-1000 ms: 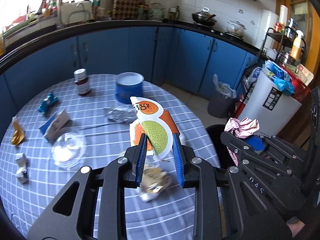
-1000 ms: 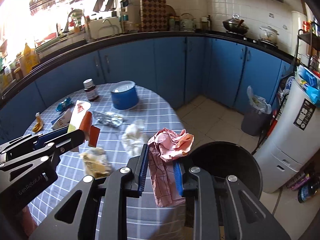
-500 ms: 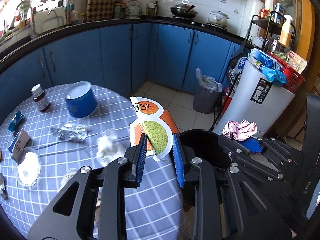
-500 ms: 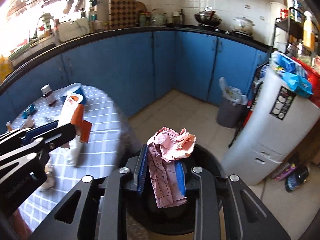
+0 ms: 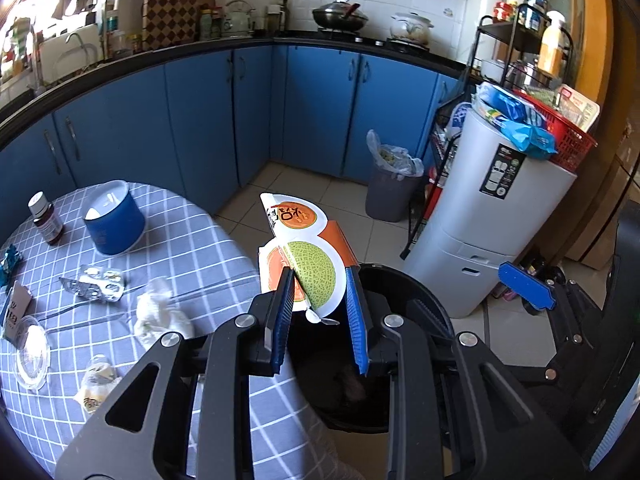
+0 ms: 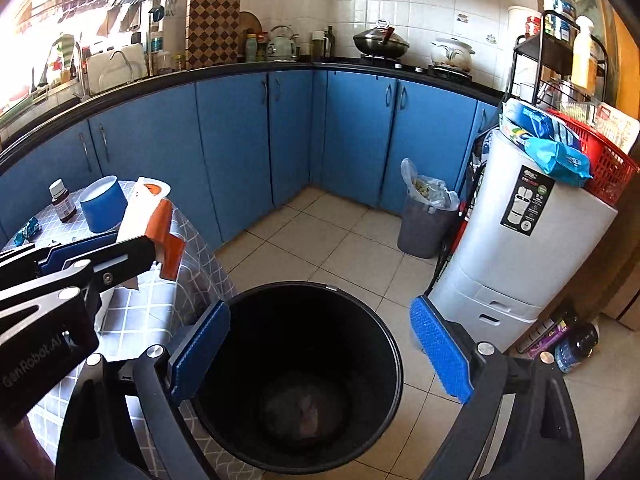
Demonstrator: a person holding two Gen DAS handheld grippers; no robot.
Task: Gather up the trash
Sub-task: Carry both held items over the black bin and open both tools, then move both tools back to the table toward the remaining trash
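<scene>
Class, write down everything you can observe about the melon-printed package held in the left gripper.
The melon package is a flattened white carton or wrapper printed with a green netted melon, orange flesh and an orange side panel. It stands roughly upright, clamped near its lower end by the left gripper, hanging beyond the table edge above the black bin.

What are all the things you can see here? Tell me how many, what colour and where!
melon carton: one, white and orange, in the left claw
bin: one, black, on the floor by the table
pink paper: one, at the bin's bottom
table: one, blue checked cloth
tub: one, blue, on the table
bottle: one, brown, beside the tub
tissue: one, white, on the table
foil: one, silver, on the table
left claw: shut on the carton
right claw: open over the bin, jaws just opened, nothing between
</scene>
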